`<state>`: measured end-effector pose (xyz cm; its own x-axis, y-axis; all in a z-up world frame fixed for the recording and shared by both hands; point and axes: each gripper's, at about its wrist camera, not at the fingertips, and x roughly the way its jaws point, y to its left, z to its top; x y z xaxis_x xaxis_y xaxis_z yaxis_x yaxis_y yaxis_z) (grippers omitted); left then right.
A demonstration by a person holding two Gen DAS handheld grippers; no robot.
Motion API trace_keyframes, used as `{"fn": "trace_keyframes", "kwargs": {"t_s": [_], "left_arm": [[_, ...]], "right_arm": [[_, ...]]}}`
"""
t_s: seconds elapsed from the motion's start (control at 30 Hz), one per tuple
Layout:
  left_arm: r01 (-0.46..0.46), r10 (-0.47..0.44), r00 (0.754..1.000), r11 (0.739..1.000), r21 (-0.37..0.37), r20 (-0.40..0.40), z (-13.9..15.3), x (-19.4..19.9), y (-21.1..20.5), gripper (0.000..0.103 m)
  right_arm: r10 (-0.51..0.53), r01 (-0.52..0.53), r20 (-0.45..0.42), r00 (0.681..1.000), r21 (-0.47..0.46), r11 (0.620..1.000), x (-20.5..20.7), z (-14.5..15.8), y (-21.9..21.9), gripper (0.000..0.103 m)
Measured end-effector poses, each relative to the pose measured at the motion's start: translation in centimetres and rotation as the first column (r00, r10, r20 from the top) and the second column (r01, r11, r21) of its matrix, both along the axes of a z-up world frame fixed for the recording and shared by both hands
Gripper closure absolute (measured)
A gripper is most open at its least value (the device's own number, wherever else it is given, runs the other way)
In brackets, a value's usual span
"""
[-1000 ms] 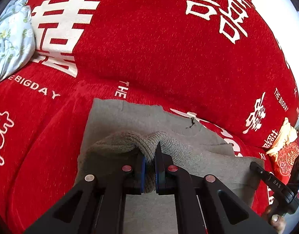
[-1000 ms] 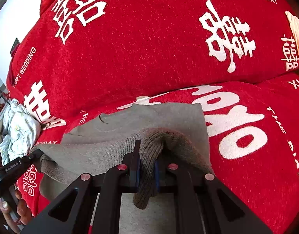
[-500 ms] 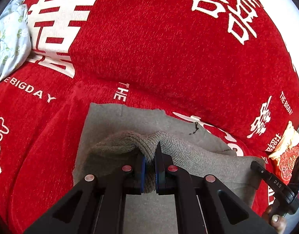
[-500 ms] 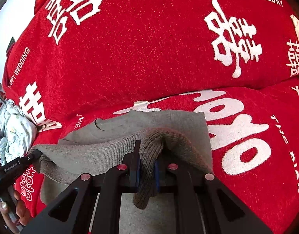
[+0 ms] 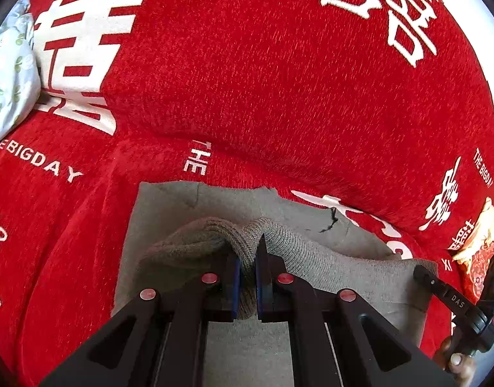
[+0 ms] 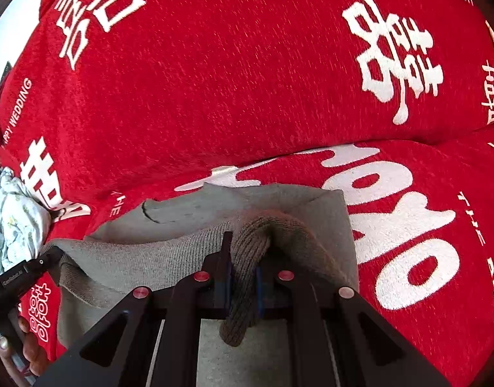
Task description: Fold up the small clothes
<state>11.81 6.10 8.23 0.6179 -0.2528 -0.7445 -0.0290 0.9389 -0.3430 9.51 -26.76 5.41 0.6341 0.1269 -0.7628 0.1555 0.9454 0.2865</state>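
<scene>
Red "THE BIGDAY" cover (image 5: 279,80) underlies grey knit garment (image 5: 298,251), pinched by left gripper (image 5: 248,277) and right gripper (image 6: 243,274).

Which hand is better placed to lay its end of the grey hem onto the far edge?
Probably right: both tongs are shut on the ribbed hem, but the right tongs hold it nearer the grey garment's far edge than the left tongs.

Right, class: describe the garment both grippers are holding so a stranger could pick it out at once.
Start at the big red wedding blanket with white lettering that covers everything. On it lies one grey knit garment, its ribbed hem pinched by the left gripper and the right gripper. It is the only plain grey cloth there.
</scene>
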Motion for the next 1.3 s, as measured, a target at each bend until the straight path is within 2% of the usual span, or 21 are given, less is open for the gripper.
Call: {"fn": "trace_keyframes", "kwargs": {"t_s": [0.6, 1.13, 1.3], "left_arm": [[-0.001, 0.003, 0.999, 0.999, 0.036, -0.041, -2.6, 2.9, -0.7, 0.095], [-0.015, 0.018, 0.995, 1.000, 0.026, -0.100, -4.7, 5.5, -0.4, 0.095], [-0.013, 0.011, 0.991, 1.000, -0.008, -0.135, -5.4, 6.5, 0.0, 0.095]], "right_arm": [[-0.013, 0.013, -0.059, 0.998, -0.001, 1.000, 2.8, -2.8, -0.6, 0.091], [-0.012, 0.012, -0.088, 0.996, -0.004, 1.000, 5.3, -3.9, -0.7, 0.091], [-0.020, 0.023, -0.117, 0.993, 0.030, 0.999, 5.9, -5.2, -1.2, 0.091]]}}
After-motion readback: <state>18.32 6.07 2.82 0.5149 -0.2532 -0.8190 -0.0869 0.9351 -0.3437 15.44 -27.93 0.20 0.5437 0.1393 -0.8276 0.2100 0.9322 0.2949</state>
